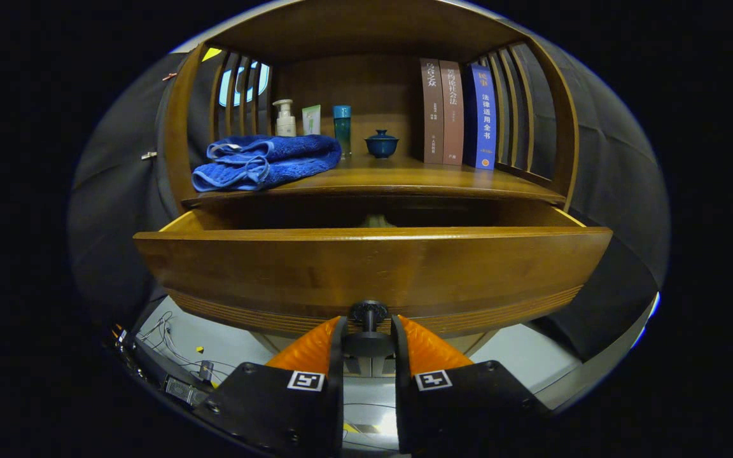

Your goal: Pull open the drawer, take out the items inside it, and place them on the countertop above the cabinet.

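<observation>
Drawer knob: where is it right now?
In the gripper view, the drawer knob sits low at the middle of the pulled-out drawer front, clamped between the fingers of the gripper, below the countertop.

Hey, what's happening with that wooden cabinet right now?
A person is working a hand-held gripper whose two fingers are closed on the dark knob of the cabinet's drawer. The drawer is pulled partly out; something pale shows inside it, too hidden to identify. On the countertop above sit a folded blue towel, a few bottles, a small blue lidded cup and three upright books.
</observation>
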Demonstrator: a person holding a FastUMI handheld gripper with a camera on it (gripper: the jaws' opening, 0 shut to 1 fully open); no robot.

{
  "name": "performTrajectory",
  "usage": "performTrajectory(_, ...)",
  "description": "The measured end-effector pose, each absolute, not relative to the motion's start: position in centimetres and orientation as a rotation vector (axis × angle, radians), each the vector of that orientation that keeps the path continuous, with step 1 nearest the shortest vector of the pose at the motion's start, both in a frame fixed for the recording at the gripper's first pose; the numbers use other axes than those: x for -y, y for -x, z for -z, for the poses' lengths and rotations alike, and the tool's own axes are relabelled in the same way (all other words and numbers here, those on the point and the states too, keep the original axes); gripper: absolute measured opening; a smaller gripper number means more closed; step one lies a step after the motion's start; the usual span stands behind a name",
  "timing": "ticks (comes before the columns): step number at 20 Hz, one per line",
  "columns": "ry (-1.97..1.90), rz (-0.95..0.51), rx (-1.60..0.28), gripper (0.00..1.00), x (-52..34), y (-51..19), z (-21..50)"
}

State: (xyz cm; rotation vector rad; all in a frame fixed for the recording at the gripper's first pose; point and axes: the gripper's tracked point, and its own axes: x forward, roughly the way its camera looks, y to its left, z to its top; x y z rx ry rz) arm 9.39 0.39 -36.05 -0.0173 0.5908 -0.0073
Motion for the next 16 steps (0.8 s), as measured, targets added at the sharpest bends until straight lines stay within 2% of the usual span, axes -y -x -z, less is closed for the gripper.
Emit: performTrajectory(16,-0.032,0.020,-0.649,0.37,-0.9,-1.2,36.2)
